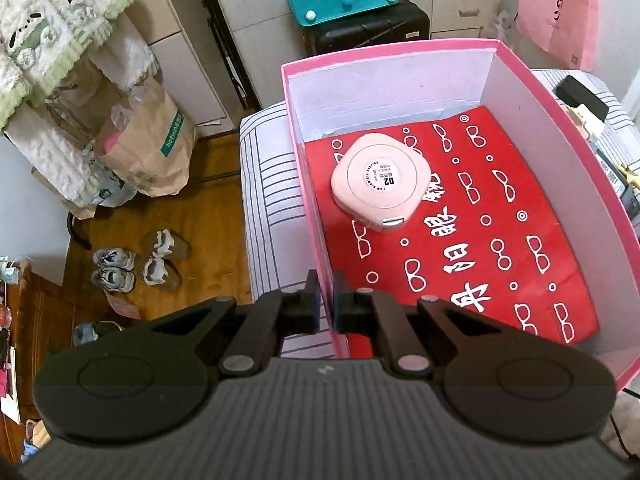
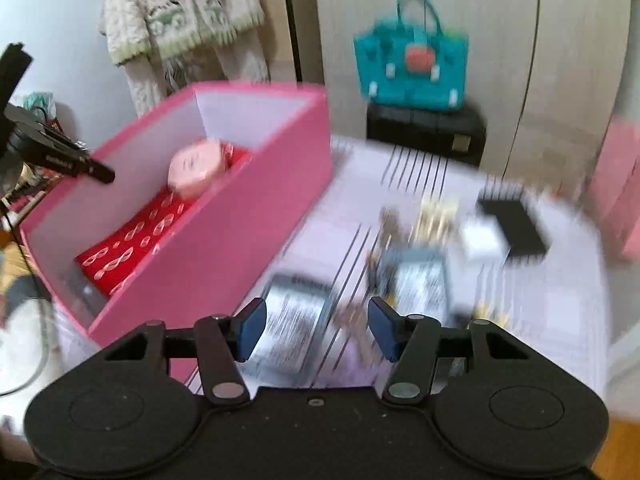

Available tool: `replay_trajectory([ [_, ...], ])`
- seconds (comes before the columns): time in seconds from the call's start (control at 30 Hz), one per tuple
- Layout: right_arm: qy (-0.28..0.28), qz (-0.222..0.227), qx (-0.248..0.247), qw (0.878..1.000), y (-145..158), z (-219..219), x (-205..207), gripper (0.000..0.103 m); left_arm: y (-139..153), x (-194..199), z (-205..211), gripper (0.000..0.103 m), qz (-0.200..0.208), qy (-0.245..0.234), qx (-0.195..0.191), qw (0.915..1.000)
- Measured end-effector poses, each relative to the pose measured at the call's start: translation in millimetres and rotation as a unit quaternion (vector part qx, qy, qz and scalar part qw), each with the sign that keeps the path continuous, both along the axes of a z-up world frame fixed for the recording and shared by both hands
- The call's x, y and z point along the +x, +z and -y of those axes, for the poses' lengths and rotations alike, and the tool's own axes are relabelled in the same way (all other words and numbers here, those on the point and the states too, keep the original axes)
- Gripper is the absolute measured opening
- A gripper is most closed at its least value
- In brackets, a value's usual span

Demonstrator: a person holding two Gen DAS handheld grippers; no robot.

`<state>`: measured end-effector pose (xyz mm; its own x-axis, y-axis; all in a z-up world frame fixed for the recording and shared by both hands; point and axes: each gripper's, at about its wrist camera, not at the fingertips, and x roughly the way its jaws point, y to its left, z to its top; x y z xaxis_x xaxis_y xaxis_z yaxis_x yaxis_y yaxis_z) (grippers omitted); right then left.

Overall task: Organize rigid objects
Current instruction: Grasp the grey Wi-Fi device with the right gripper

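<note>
One pink case [image 1: 381, 184] inside box [image 1: 560, 184]

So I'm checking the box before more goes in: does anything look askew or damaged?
Nothing looks damaged. The pink round case lies label side up on the red printed sheet in the pink box. The sheet stops short of the far wall. The left claw pinches the box's wall.

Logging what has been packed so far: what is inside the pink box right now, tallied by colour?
Pink: 1, the rounded case, bottom side up.
Red: 1, the flat packet printed with white glasses, lying under the case.
Total: 2 in the pink box.
</note>
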<state>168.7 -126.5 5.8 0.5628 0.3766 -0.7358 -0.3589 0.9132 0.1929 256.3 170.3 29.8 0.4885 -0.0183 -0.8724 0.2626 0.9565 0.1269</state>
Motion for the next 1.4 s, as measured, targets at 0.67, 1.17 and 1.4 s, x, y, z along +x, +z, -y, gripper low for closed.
replay_trajectory([
  [0.67, 0.065, -0.041, -0.033, 0.996, -52, -51, 16, 0.072, 5, 17, 2, 0.005, -0.081, 0.007, 0.014, 0.9966],
  [1.17, 0.163, -0.074, -0.107, 0.978, -47, -62, 41, 0.083, 11, 19, -5, 0.005, -0.089, 0.019, -0.006, 0.9958],
  [1.4, 0.123, -0.048, -0.075, 0.988, -44, -46, 51, 0.066, 8, 21, -3, 0.005, -0.09, 0.02, 0.0, 0.9957],
])
